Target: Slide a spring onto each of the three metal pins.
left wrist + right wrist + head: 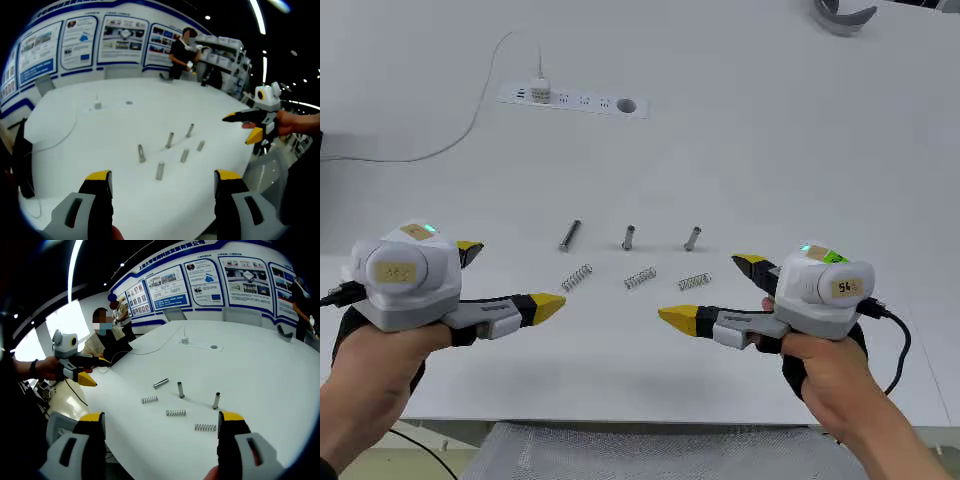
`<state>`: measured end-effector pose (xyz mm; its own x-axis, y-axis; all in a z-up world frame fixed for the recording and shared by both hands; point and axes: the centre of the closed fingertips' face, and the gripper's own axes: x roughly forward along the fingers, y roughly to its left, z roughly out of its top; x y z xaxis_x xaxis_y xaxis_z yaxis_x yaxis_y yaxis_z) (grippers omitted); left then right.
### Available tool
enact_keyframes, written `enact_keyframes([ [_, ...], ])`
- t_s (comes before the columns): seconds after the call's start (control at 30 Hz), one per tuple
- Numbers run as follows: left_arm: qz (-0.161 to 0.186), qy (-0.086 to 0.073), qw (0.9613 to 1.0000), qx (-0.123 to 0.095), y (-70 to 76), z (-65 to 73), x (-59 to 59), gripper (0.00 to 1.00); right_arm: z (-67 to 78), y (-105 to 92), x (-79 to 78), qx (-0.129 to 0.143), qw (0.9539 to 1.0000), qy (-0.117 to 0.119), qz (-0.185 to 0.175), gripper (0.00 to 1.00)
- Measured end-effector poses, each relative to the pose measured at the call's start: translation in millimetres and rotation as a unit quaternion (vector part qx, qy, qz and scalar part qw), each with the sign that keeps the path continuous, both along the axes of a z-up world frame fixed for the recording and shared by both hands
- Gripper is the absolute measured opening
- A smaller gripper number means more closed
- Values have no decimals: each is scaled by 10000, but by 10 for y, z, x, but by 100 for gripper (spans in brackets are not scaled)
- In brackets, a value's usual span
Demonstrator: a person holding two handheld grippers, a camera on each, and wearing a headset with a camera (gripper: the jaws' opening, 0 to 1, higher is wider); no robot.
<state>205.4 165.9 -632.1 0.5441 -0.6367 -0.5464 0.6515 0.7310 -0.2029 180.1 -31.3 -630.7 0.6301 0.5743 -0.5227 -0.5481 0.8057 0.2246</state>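
White tabletop (770,150) carries three pins (628,237) in a row, with three springs (640,277) lying just in front of them, none threaded yet. We hold the left gripper (510,277) and right gripper (712,288) to either side, jaws spread wide and empty. The springs look light, squashy and apt to roll, so we'd pinch one gently mid-coil. The pins seem stiff and slick, and the leftmost pin (570,235) is probably lying flat.

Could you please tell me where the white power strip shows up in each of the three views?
Head view: the power strip lies upper left of centre, behind the pins.
Left gripper view: the power strip is small, left of centre, above the pins.
Right gripper view: the power strip sits above centre, slightly right.
Shared landmark: the pins, closer to the camera than it in every view.
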Motion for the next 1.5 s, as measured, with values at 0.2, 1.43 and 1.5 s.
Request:
enact_keyframes([
  [0.2, -1, 13, 10000, 13, 2, -2, -4, 85, 10, 12, -4, 4, 10000, -12, 33, 95],
  [1.43, -162, 103, 9998, 93, -48, -44, 48, 85, -20, -44, -55, -38, 10000, 76, -48, 95],
  [1.5, -200, 115, 9997, 119, -62, -59, 55, 85, -24, -61, -59, -44, 9999, 84, -74, 95],
])
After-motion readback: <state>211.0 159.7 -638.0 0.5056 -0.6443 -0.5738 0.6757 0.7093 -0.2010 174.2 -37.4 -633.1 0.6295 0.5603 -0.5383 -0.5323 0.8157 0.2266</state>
